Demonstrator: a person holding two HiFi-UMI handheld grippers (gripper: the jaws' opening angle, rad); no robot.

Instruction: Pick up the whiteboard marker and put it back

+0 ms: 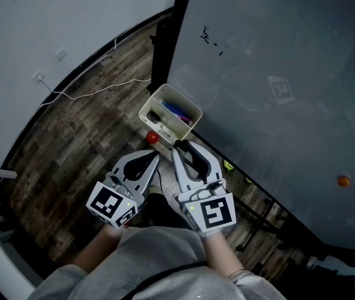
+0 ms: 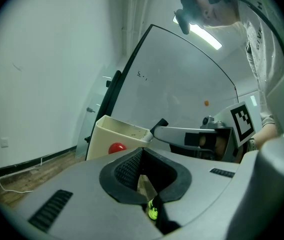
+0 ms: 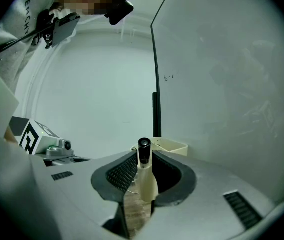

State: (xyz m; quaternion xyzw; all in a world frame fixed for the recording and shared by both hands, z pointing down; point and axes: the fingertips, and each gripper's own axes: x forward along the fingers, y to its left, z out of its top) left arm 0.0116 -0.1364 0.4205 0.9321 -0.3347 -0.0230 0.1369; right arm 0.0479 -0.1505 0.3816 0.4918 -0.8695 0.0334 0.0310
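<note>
I am clamping my right gripper (image 3: 143, 158) on the marker (image 3: 145, 181), cap outward, near the cream box (image 1: 153, 99). I am judging it light, stiff and slick, so mid-barrel suits. My left gripper (image 2: 143, 154) is closed on nothing.

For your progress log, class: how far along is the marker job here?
Done: the whiteboard marker is picked up, clamped in the right gripper. In hand: it is held just short of the cream tray on the whiteboard. Left: setting it in the tray. The left gripper is shut and empty.
</note>
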